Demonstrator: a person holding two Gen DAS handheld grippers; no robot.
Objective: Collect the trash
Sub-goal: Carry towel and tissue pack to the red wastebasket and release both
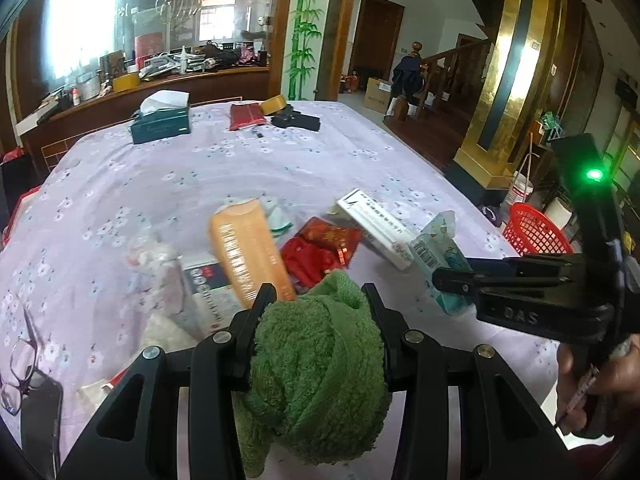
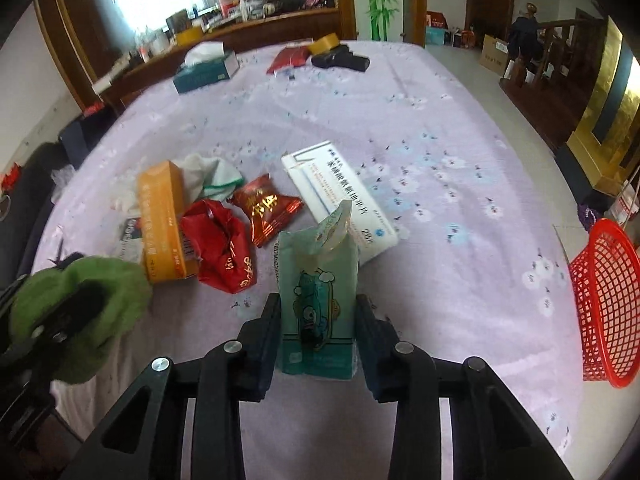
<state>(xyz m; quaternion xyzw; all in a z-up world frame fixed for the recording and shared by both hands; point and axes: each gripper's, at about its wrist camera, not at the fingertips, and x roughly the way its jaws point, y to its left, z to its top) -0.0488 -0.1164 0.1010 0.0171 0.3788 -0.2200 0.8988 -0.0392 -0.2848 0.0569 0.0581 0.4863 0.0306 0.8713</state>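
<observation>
Teal plastic is what the right gripper (image 2: 317, 316) is pinched on: a small tissue packet (image 2: 318, 300) with a cartoon print, held upright between the jaws, just this side of the white box (image 2: 340, 196). No earlier view is given, so only the present clamp is told. The left gripper (image 1: 316, 304) is pressed onto a bunched green towel (image 1: 320, 368), kept left of the white box and nearer the table's edge.

The step in hand is judged to be the pick-up of one piece of trash. The next move appears to call for the packet to be carried right of the white box, past the edge of the lilac tablecloth (image 2: 440, 140), and let go over the red mesh basket (image 2: 608, 308) on the floor.

Counted around the white box: one orange box (image 2: 164, 216), one crumpled red bag (image 2: 220, 248), one red sweet wrapper (image 2: 266, 208), one white-and-green cloth (image 2: 212, 176), one printed carton (image 1: 204, 288) half hidden. Far beyond, one tissue box (image 2: 206, 66) is seen.
</observation>
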